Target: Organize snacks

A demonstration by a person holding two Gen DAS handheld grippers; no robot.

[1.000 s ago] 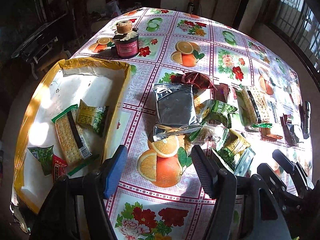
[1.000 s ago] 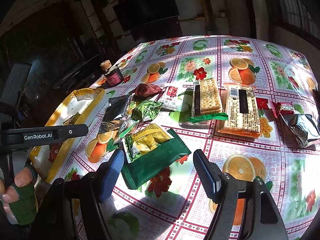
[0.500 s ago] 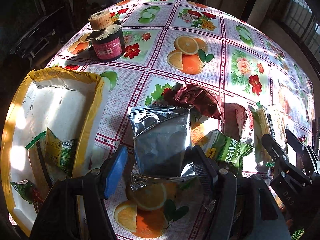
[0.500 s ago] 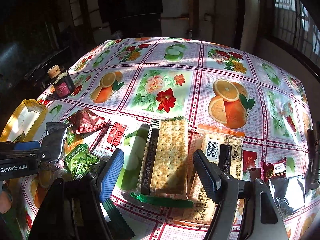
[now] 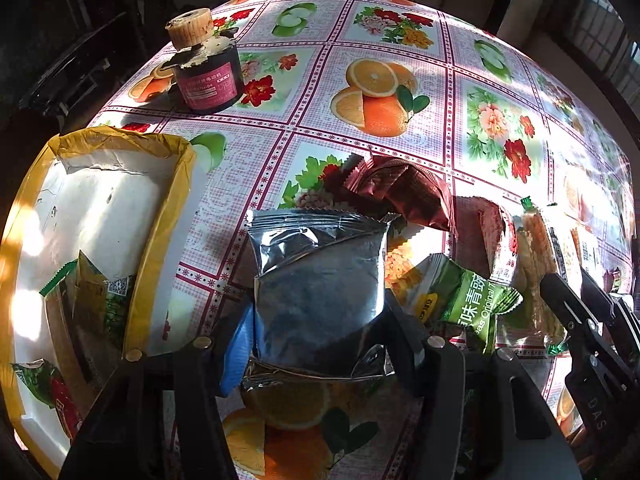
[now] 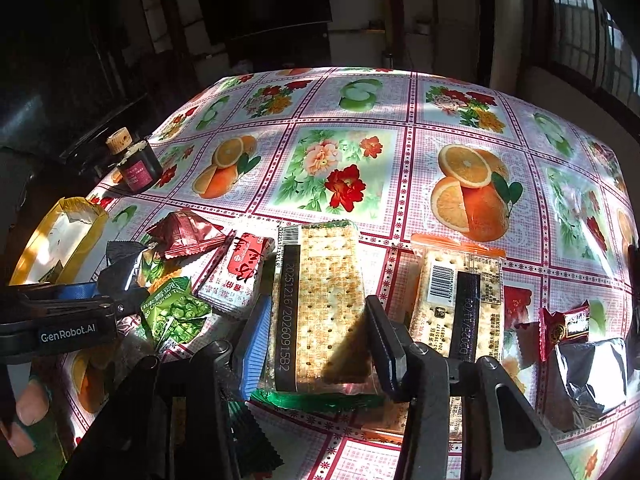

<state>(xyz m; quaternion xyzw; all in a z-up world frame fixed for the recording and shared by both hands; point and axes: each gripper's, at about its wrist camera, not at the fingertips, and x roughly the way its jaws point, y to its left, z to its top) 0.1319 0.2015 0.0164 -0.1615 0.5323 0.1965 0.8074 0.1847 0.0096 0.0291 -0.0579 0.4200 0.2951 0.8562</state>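
My left gripper point(image 5: 320, 340) is shut on a silver foil snack packet point(image 5: 320, 276), its fingers pressing both sides of the packet's near end. The yellow-rimmed white tray point(image 5: 160, 240) lies to its left with several snacks inside. My right gripper point(image 6: 316, 344) is shut on a green-wrapped cracker pack point(image 6: 324, 300), which lies lengthwise between the fingers. A second cracker pack with an orange wrapper point(image 6: 460, 300) lies just to the right. A green pea packet point(image 5: 464, 304) and a dark red packet point(image 5: 412, 192) touch the silver packet.
A dark jar with a cork lid point(image 5: 206, 72) stands at the far left of the fruit-print tablecloth point(image 5: 376, 92). A red-and-white packet point(image 6: 240, 276), a small red packet point(image 6: 564, 326) and another silver packet point(image 6: 592, 376) lie around the crackers.
Both grippers moved forward from open over the table and closed: the left onto the silver packet, the right onto the green-wrapped cracker pack.
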